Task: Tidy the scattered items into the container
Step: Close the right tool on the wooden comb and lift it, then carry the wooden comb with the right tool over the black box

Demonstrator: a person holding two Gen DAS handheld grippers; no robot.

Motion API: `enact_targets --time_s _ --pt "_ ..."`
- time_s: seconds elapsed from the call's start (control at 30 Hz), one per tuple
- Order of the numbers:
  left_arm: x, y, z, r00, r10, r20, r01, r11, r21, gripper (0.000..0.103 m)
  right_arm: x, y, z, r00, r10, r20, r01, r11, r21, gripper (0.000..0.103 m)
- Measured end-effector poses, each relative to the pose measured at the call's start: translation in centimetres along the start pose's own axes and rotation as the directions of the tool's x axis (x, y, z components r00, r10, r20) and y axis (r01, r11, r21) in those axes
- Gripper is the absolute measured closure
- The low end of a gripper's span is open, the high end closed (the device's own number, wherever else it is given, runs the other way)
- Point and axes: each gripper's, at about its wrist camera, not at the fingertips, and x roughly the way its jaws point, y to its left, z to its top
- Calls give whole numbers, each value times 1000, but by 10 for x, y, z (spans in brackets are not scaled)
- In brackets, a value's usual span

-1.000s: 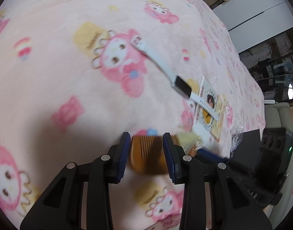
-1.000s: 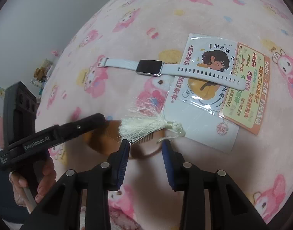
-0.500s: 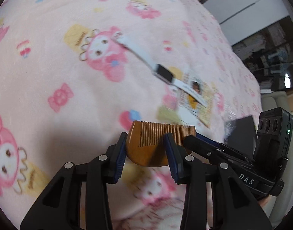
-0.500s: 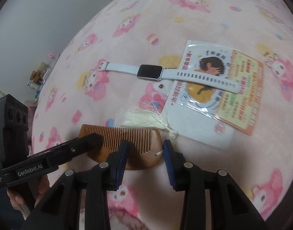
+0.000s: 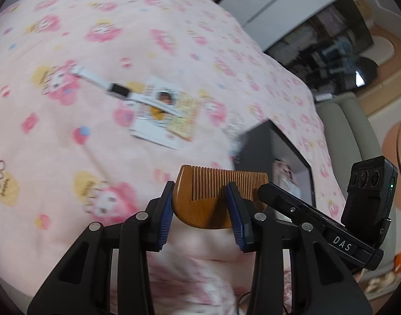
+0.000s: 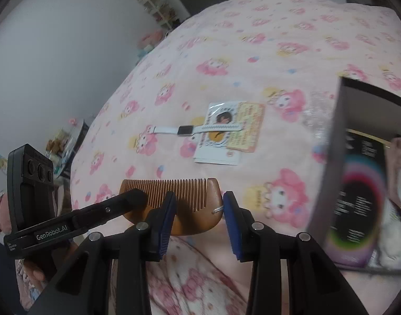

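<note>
Now holding the wooden comb [image 5: 197, 183] aloft, clear of the pink blanket [image 5: 69, 157], not down on the fabric as it was a second ago. Sharing the load:

- **Left gripper** [image 5: 201, 194]: half spread, outer pad against the comb's rounded end, inner finger crossing in front of the teeth.
- **Right gripper** [image 6: 199, 202]: set the same way at the other end, beside a small metal ring [image 6: 217, 209].

Pinched lengthwise between the two, by the look of it, rather than by one pair of jaws alone.

Reads as pick-up done and carry under way. Next, probably swinging across to the dark box [image 6: 331, 144] and letting go over its mouth. Worth watching for a slip should either hand drift away from the other.

Farther out, leaving a white-strapped watch [image 6: 184, 130] lying partly across a printed card packet [image 6: 226, 141] on the blanket, well apart from the comb. Both yet to be tidied.

From the right wrist only: looking straight into the box, close on the right, past a printed rainbow ring on its inner wall to something pale pink already inside.

From the left wrist only: seeing the box beyond the comb, then a grey sofa arm [image 5: 339, 131] and dark shelves [image 5: 331, 39] far behind.
</note>
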Motion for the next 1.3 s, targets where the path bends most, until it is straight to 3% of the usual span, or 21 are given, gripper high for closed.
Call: enact_targets --time_s 0.37,0.63,0.77,0.9,1.0,1.3 --pt "49 -136 -16 992 -102 -69 113 979 172 64 -116 -85 -17 981 -121 150 105 989 106 69" --pt "104 -213 -9 979 -160 -126 185 956 226 64 -171 -156 3 961 -181 208 152 978 146 69" --pt "135 -230 -10 979 -140 -146 172 955 241 64 -173 -188 6 955 -220 200 192 970 150 69" --pt "167 -233 -17 985 -100 -141 133 960 246 64 -162 -221 -3 966 -190 177 153 967 203 69" --pt "189 -225 -21 974 -117 -194 156 968 197 64 -148 -241 -9 973 -188 136 151 958 243 69" --pt "213 -221 -36 968 -73 -240 121 973 194 64 -133 -256 -12 966 -255 48 234 935 267 69"
